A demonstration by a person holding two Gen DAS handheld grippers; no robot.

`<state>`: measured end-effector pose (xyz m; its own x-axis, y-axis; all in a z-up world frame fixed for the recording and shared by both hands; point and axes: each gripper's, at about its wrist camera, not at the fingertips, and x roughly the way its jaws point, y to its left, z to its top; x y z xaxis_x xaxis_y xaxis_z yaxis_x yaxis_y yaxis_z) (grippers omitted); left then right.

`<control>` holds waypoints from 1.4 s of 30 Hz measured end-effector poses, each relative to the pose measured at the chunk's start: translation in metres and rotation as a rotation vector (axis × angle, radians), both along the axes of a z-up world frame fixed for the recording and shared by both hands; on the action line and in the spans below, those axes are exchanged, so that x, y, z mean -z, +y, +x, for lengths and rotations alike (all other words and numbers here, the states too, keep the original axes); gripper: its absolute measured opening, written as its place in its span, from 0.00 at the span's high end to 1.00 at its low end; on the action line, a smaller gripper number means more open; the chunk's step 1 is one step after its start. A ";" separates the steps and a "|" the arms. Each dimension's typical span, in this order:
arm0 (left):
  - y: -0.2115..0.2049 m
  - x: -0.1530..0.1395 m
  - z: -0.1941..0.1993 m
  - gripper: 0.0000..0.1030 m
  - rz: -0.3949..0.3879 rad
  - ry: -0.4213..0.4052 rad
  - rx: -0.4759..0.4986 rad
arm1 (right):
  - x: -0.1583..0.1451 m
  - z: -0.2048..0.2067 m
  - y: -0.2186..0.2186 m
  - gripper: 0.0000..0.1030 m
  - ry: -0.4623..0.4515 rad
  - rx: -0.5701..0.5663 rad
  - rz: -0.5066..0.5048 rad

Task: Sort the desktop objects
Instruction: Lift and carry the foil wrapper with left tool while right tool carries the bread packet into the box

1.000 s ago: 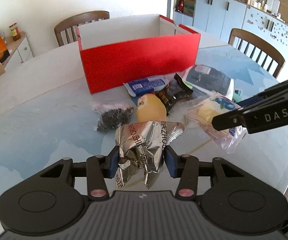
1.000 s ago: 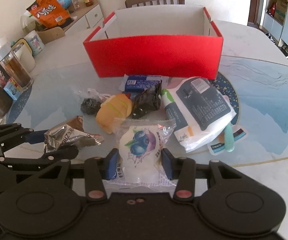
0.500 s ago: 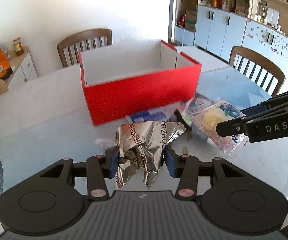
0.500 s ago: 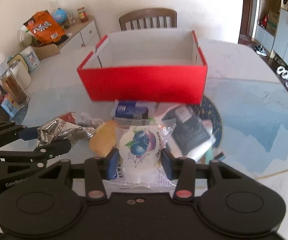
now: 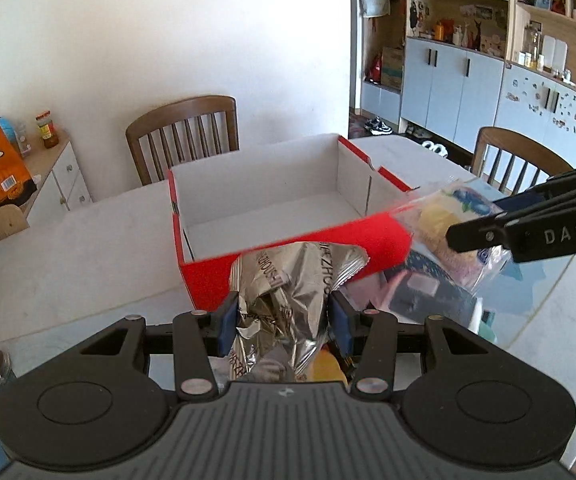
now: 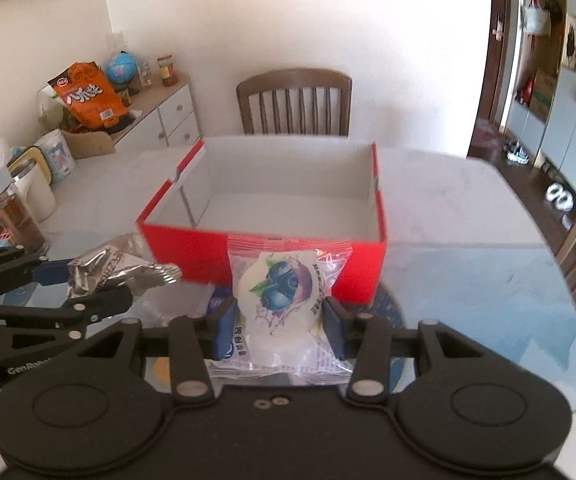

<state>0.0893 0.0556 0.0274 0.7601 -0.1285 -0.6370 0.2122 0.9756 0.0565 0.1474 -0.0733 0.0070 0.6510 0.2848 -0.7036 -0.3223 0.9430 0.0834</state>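
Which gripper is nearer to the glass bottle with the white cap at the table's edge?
Left. The left gripper, shut on the silver packet, is just beside the bottle. The right gripper, holding the blueberry pastry, is farther, facing the red box.

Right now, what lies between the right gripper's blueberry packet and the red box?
Nothing solid: in the right wrist view the blueberry packet, clamped in the right gripper, hangs just before the red box.
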 end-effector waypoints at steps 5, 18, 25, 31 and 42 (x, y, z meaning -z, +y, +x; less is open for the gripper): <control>0.000 -0.007 0.018 0.56 0.016 -0.014 -0.011 | -0.009 0.017 -0.004 0.56 -0.015 -0.006 0.001; 0.003 -0.021 0.071 0.56 0.009 -0.031 -0.061 | -0.015 0.061 -0.004 0.56 -0.012 -0.020 0.011; 0.002 -0.014 0.098 0.56 0.030 -0.020 -0.072 | -0.012 0.087 0.003 0.56 -0.010 -0.039 0.012; -0.003 -0.009 0.118 0.56 0.071 -0.012 -0.059 | -0.009 0.112 0.011 0.56 0.021 -0.057 0.011; -0.004 0.004 0.157 0.56 0.101 0.033 -0.089 | 0.010 0.141 0.023 0.56 0.026 -0.088 -0.044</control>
